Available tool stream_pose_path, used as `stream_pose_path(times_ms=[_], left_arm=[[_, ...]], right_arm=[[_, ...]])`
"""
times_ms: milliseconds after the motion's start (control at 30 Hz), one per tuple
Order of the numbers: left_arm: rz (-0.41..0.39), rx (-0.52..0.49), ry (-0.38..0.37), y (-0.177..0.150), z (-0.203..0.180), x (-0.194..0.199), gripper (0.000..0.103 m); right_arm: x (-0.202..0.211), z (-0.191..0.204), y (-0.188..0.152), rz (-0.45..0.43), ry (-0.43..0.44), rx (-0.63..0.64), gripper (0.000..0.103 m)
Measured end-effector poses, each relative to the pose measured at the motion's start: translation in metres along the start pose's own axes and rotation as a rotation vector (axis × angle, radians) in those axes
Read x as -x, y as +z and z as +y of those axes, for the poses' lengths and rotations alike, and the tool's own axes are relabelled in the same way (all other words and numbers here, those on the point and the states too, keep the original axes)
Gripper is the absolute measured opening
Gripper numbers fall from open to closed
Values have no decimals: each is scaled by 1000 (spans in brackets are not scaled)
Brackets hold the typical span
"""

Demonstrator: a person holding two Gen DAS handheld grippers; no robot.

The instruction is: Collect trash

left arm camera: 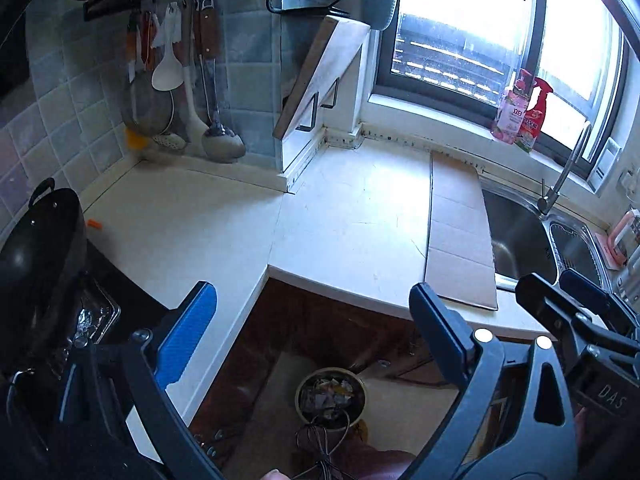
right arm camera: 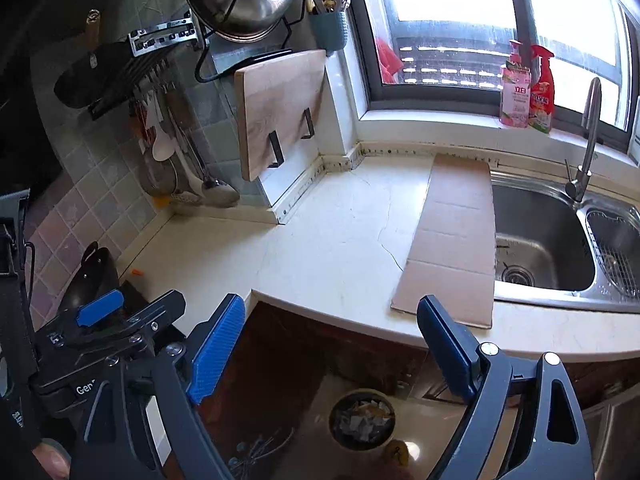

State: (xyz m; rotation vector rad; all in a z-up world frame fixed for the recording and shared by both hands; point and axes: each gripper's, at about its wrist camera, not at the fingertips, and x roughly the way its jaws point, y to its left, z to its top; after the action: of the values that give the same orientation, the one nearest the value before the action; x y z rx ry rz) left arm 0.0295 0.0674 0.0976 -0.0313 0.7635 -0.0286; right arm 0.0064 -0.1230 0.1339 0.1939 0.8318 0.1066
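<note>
A round trash bin [left arm camera: 330, 397] filled with scraps of paper and wrappers stands on the floor below the counter edge; it also shows in the right wrist view [right arm camera: 362, 419]. My left gripper [left arm camera: 316, 340] is open and empty, held above the bin in front of the counter. My right gripper [right arm camera: 334, 350] is open and empty, also above the bin. A small orange scrap [left arm camera: 95, 223] lies on the white counter near the black wok; it shows in the right wrist view too [right arm camera: 136, 271]. A flat piece of cardboard [right arm camera: 452, 240] lies on the counter beside the sink.
A black wok [left arm camera: 36, 264] sits on the stove at the left. A steel sink [right arm camera: 540, 240] with a faucet [right arm camera: 586, 140] is at the right. A cutting board [right arm camera: 280, 112] and hanging utensils [left arm camera: 180, 80] are on the tiled wall. Two bottles [right arm camera: 528, 88] stand on the windowsill.
</note>
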Motion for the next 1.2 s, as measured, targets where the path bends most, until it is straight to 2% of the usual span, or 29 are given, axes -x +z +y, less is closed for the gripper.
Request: stream_pose_path(times_ms=[100,433,733,1200], left_arm=[[-24,14,38,3,-8,0,96],[-23,-6,64,16,-37,-30,96],[-21,2,87,27,-53,-48,96],[-17,30,120,33,-60,-61,96]], right_arm=[[1,-4,14,-20,5,7,90],[-33,-31,36,-23,10,23,90],[-57,-49,47,-22,12,16,90],[-80,-51,53,-29,21,30,90]])
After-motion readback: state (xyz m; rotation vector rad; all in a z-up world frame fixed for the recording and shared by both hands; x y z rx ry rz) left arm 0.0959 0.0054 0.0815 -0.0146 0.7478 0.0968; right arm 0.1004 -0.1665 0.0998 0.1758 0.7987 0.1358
